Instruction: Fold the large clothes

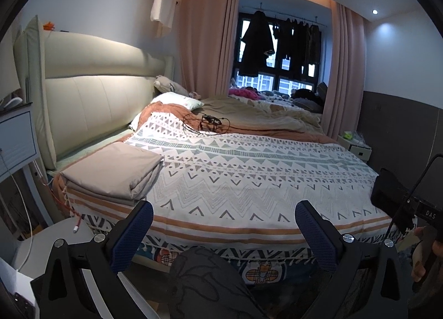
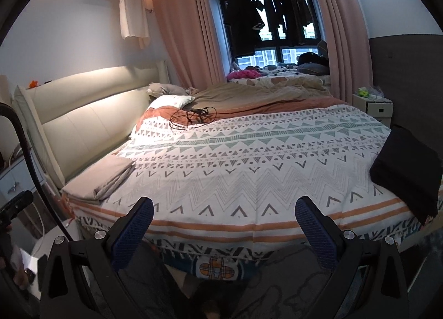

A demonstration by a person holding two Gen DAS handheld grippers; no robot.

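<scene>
A folded beige cloth [image 1: 113, 172] lies on the bed's near left corner; it also shows in the right wrist view [image 2: 101, 177]. A folded black garment [image 2: 407, 172] lies on the bed's right edge, seen in the left wrist view [image 1: 390, 194] too. Both lie on a patterned bedspread [image 1: 249, 175]. My left gripper [image 1: 223, 229] is open and empty, held off the bed's near edge. My right gripper [image 2: 223, 229] is open and empty, also in front of the near edge. The right gripper's body [image 1: 426, 213] shows at the left view's right side.
A black cable tangle [image 1: 206, 123] lies on the far part of the bed, by a pillow [image 1: 177, 100]. The padded headboard [image 1: 94, 102] runs along the left. A white nightstand [image 2: 373, 105] stands at the far right. A person's patterned-trousered leg [image 1: 205, 283] is below the grippers.
</scene>
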